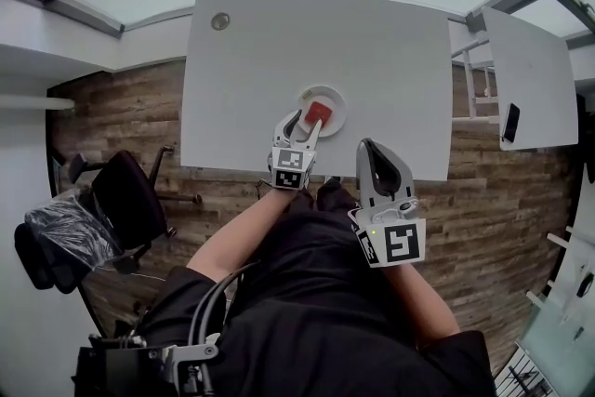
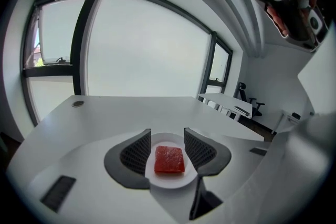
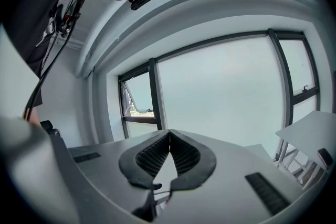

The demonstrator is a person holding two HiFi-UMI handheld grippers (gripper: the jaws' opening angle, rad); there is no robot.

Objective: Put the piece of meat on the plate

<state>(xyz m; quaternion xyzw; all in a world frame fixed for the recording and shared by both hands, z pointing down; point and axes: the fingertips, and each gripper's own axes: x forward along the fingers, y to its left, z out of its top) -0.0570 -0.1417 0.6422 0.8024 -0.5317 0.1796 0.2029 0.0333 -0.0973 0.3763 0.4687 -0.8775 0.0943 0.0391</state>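
Head view, bottom of frame: black clothing and two bare forearms are seen, one gripper held in each hand.

Right gripper (image 1: pixel 369 147): held at lower centre-right, over the near edge of the white table (image 1: pixel 372 42). In its own view the jaws (image 3: pixel 169 132) are shut tip to tip, with nothing between them, and are aimed up at the windows.

Left gripper (image 1: pixel 305 125): held just beyond, at frame centre, reaching over the table. Its jaws are spread wide in the left gripper view (image 2: pixel 167 135).

Piece of meat (image 2: pixel 169 159): a red, flat, roughly square slab lying on the plate (image 2: pixel 170 182). It is seen between the open jaws with a gap on each side, so neither pad touches it. In the head view the meat (image 1: pixel 318 114) is seen on the small round white plate (image 1: pixel 337 104), near the table's front edge. Contact between jaws and plate cannot be told.

Further back: a round cable grommet (image 1: pixel 220 20) is set in the table's upper left corner. A black office chair (image 1: pixel 125 200) stands at left on the wood-plank floor (image 1: pixel 121 116). A second white table (image 1: pixel 535 70) is seen at upper right, with a small dark flat item (image 1: pixel 510 122) on it, too small to identify.
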